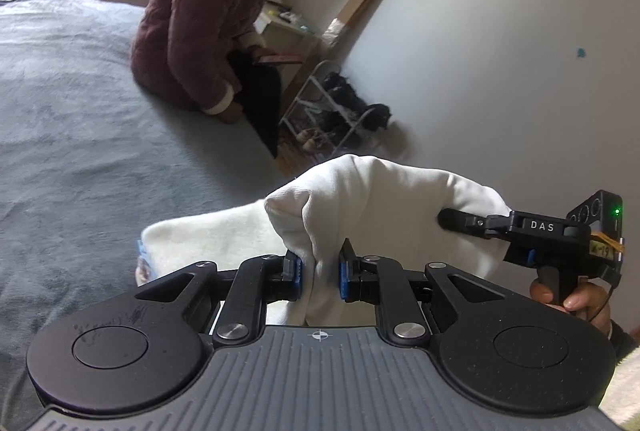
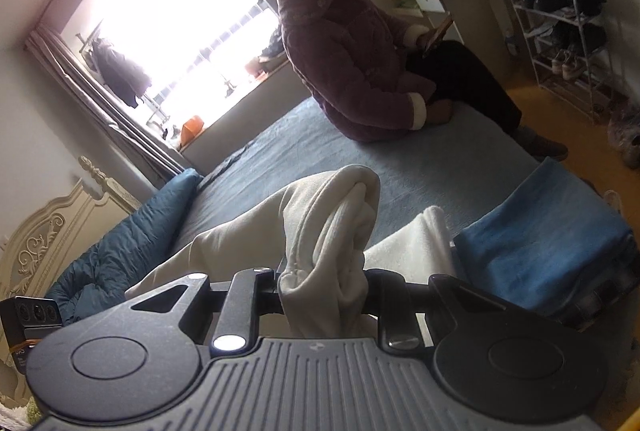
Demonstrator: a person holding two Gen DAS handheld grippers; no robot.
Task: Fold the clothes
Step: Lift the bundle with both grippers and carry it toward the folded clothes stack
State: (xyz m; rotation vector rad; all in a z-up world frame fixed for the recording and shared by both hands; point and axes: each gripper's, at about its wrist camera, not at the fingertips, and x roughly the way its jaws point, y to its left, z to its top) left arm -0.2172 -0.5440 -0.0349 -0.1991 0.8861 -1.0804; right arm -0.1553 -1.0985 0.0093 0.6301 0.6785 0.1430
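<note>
Hanging between two hand-held grippers above a grey-blue bedspread [image 1: 80, 111], a white fleecy garment [image 1: 380, 199] is recorded as raised off the bed. The left gripper [image 1: 320, 271] is clamped narrowly on a bunched fold of that cloth, which is pinched between its blue pads [image 1: 296, 271] and rises just ahead of them. The right gripper [image 1: 444, 219] is seen from the left wrist view biting into the same garment's far side, its handle gripped by a hand [image 1: 572, 297]. In the right wrist view the right gripper's jaws are narrowed on a thick rolled wad of the white cloth, the pads hidden by it; a length of the garment trails down to the left. Listed nearby: a folded blue cloth [image 2: 552, 243] on the bed to the right, a white folded item [image 2: 416, 243] beside it, a dark teal quilt [image 2: 132, 243] by a cream carved headboard [image 2: 44, 235]. A person in a mauve padded coat [image 2: 352, 63] is seated on the bed's far edge. A wire shoe rack [image 2: 572, 43] is noted against the wall.
</note>
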